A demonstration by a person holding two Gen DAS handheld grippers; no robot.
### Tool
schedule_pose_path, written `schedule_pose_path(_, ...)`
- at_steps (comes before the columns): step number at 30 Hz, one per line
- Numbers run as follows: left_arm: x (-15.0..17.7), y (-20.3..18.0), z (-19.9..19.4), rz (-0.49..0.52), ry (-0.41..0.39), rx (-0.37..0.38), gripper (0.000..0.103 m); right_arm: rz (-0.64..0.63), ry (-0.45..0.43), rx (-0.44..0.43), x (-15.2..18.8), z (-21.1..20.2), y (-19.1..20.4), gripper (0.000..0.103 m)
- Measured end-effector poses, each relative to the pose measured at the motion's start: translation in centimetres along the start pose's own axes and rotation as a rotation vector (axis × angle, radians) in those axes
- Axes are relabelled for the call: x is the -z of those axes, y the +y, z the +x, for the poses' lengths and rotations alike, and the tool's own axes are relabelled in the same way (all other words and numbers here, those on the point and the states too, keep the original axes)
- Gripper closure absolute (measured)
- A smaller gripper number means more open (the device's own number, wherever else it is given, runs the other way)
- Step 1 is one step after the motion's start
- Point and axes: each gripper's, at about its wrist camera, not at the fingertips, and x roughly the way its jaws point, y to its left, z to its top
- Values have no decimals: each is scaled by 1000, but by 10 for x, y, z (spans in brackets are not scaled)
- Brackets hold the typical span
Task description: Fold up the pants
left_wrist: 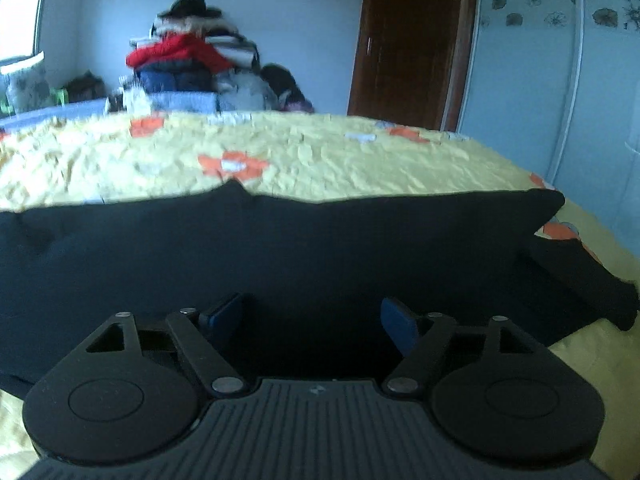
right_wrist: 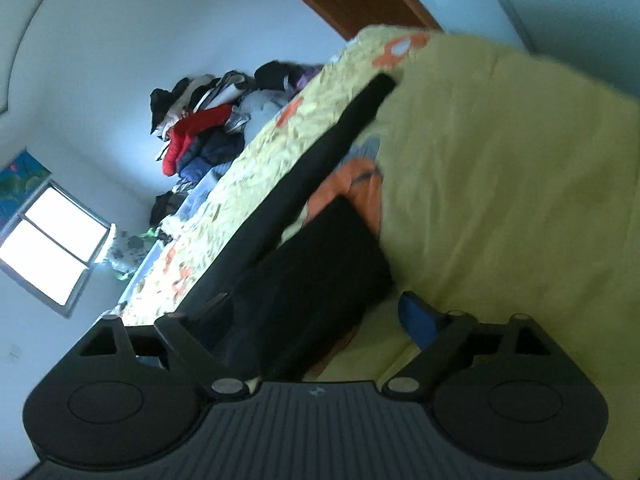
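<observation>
Black pants (left_wrist: 280, 248), one pair; two grippers agape.

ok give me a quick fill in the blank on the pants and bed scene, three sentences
1. The black fabric pants lie on a bedspread whose main colour is ____.
2. The left gripper has its blue-padded jaws ____, with nothing pressed between them.
3. In the heap of clothes behind the bed, the brightest garment is ____.

Missing words: yellow; open; red

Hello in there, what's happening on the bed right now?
Left gripper open, right gripper open, nothing held. Black pants lying on yellow bedspread. Nothing in the way.
</observation>
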Motion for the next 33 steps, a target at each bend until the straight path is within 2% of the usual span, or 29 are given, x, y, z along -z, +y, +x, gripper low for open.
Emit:
schedule_pose_path(4,2,16,2,-85,16,20,12,32,-73,-8,0,10,2,13)
schedule_pose_path(7,3,21,1,-116,14,33,12,3,-112,32,-10,25,4,16)
schedule_pose_path(9,2,20,1,-115,16,34,11,-33,-107,58,-18,39,6,33)
schedule_pose_path(10,2,20,2,-111,18,33,11,-45,-93,66,-21,46,6,53)
schedule_pose_path(11,1,19,2,-107,20,32,10,-55,-73,69,-25,53,5,76)
schedule_pose_path(13,1,18,2,-106,20,31,10,-88,-33,85,-29,65,3,95)
schedule_pose_path(14,1,19,2,-109,19,34,10,-117,-28,95,-30,66,5,97)
schedule_pose_path(16,2,20,2,-118,15,39,10,-157,-38,121,-34,64,8,98)
schedule_pose_path(18,2,21,2,-124,11,41,10,-205,-98,175,-42,55,13,98)
schedule_pose_path(21,2,22,0,-131,8,42,10,-310,-215,322,-62,38,20,98)
schedule_pose_path(23,2,22,1,-130,9,41,10,-384,-251,444,-74,34,19,99)
schedule_pose_path(25,2,22,1,-128,11,40,10,-422,-247,521,-81,36,12,98)
schedule_pose_path(27,2,21,1,-121,15,39,9,-427,-218,547,-83,44,2,98)
schedule_pose_path(29,1,19,2,-112,19,37,7,-457,-142,586,-80,61,-7,98)
schedule_pose_path(30,2,19,2,-111,20,38,7,-492,-151,594,-77,61,-6,98)
schedule_pose_path(31,2,20,2,-112,20,40,7,-511,-139,617,-76,62,-2,92)
schedule_pose_path(33,2,20,2,-115,20,43,7,-511,-147,671,-76,56,7,72)
